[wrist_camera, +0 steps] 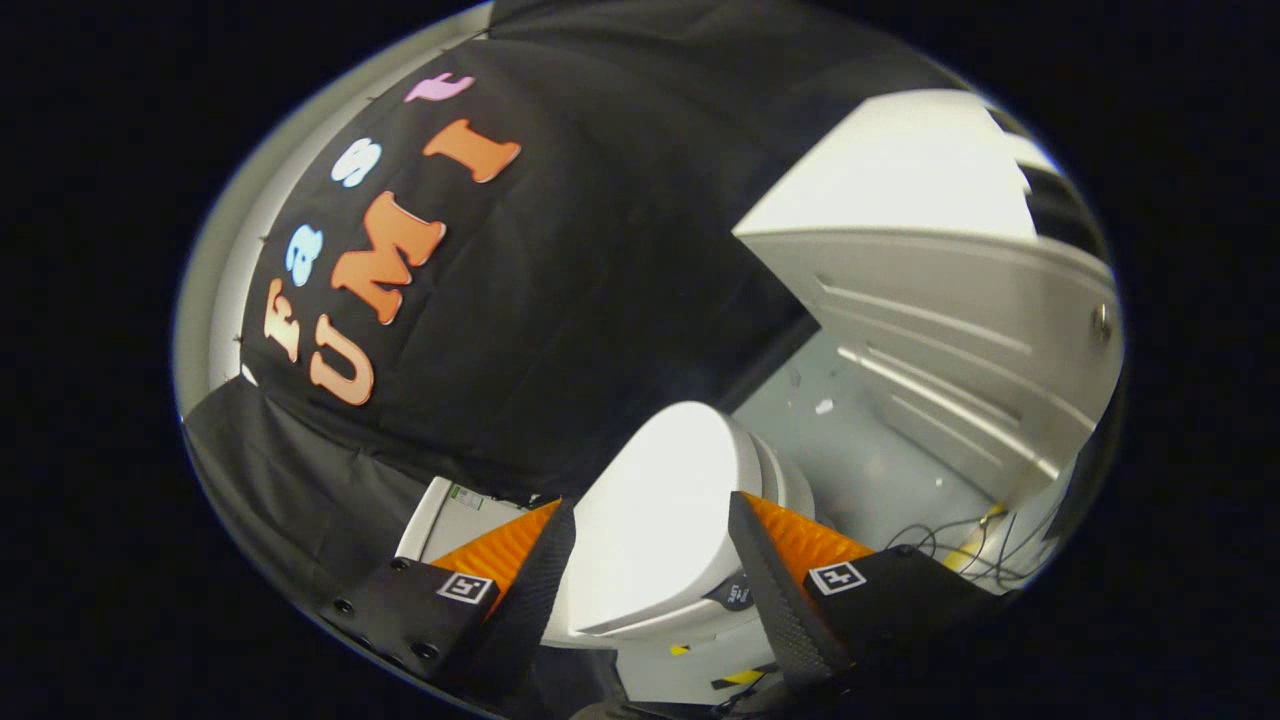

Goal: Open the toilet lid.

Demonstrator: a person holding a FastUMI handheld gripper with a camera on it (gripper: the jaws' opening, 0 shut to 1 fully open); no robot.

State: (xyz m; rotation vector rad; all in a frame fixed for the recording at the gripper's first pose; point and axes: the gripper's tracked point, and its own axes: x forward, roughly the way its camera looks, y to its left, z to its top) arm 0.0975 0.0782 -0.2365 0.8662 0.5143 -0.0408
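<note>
Grey floor (pixel 850 450) bears toilet (pixel 680 520); cables (pixel 960 545).

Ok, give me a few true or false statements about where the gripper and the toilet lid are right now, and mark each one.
1. The gripper is open. True.
2. The smooth white oval toilet lid shows between the two fingers. True.
3. Both fingers press on the lid. False: they stand apart at either side, clamping nothing.
4. The floor is covered by red carpet. False: it is pale grey.
5. Thin dark cables lie on the floor beside the toilet. True.
</note>
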